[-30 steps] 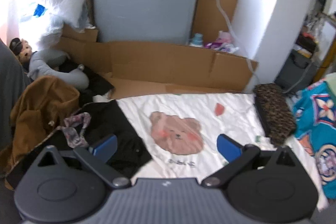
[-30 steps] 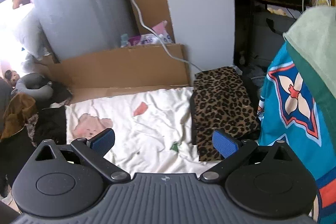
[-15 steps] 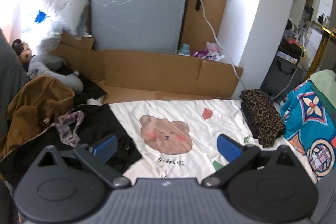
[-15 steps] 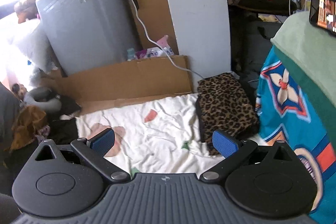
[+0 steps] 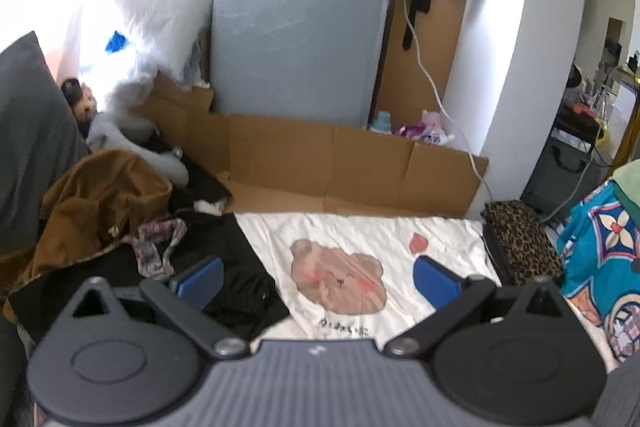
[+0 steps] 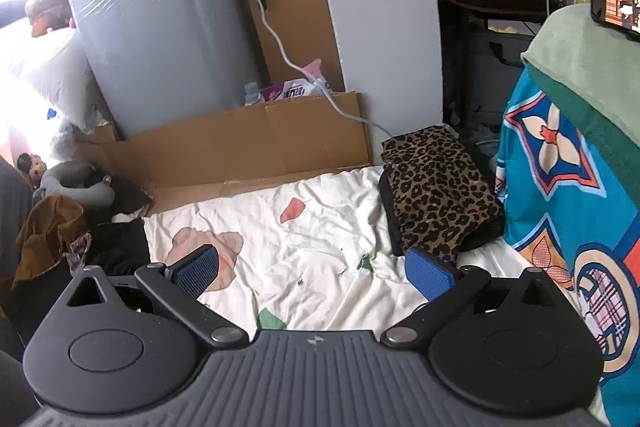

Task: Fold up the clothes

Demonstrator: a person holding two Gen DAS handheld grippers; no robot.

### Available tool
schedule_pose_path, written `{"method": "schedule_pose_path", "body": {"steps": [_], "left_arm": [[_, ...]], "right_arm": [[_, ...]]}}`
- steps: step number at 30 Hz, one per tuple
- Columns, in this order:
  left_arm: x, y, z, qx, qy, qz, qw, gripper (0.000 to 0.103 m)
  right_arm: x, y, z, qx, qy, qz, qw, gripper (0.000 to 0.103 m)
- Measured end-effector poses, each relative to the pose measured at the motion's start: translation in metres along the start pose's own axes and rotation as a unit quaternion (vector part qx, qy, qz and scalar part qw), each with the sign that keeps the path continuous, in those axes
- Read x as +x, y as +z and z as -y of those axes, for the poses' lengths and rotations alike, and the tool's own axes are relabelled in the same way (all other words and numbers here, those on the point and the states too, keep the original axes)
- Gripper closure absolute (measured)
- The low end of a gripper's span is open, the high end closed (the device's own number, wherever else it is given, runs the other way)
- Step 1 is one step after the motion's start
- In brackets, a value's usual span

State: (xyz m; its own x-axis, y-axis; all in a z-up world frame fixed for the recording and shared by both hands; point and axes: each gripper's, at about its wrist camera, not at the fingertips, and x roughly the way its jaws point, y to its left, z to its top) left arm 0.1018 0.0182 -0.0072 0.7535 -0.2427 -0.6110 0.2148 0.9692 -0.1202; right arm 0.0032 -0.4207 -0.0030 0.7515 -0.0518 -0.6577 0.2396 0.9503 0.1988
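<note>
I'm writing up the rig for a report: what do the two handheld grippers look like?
The left gripper and right gripper look alike: ribbed dark grey body, two round black housings, black linkage arms with silver pivot pins, blue textured finger pads, a small white mark. No cables or sleeves visible.

I see the clothes in two spots on the sheet [image 5: 400, 231]. Leopard piece [image 6: 434, 187]: already folded into a thick rectangle with a dark layer showing under it, lying flat at the sheet's right edge, near its far right corner. Left edge holds the unfolded pile: black garment [image 5: 236, 267] spread and rumpled, overlapping the sheet's left edge; brown garment [image 5: 100, 203] heaped in a crumpled mound further left, off the sheet; small patterned piece [image 5: 156, 243], pale and twisted, lying on top where black and brown meet. Pile and leopard piece are well apart, with the sheet's middle between them.
</note>
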Motion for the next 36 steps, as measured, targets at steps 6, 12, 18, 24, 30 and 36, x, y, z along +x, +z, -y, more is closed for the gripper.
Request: {"method": "schedule_pose_path", "body": {"steps": [6, 12, 18, 24, 30, 36], "left_arm": [[0.015, -0.013, 0.028, 0.014, -0.017, -0.010, 0.9997, 0.000], [0.017, -0.025, 0.045, 0.020, -0.024, -0.019, 0.9993, 0.000], [0.019, -0.038, 0.048, 0.009, -0.008, -0.028, 0.9995, 0.000], [0.022, -0.044, 0.046, -0.007, 0.002, -0.043, 0.9990, 0.000], [0.021, -0.050, 0.050, -0.017, 0.020, -0.047, 0.9986, 0.000], [0.018, -0.052, 0.060, -0.007, 0.034, -0.038, 0.9987, 0.000]], "right_arm": [[0.009, -0.016, -0.023, -0.009, 0.019, -0.005, 1.000, 0.001], [0.012, -0.026, -0.040, -0.016, 0.023, 0.000, 1.000, 0.001], [0.017, -0.029, -0.045, -0.024, 0.019, 0.001, 1.000, 0.001], [0.022, -0.042, -0.047, -0.047, 0.015, -0.015, 0.999, 0.001], [0.021, -0.049, -0.047, -0.049, 0.019, -0.027, 0.998, 0.001], [0.018, -0.051, -0.054, -0.054, 0.023, -0.026, 0.998, 0.001]]}}
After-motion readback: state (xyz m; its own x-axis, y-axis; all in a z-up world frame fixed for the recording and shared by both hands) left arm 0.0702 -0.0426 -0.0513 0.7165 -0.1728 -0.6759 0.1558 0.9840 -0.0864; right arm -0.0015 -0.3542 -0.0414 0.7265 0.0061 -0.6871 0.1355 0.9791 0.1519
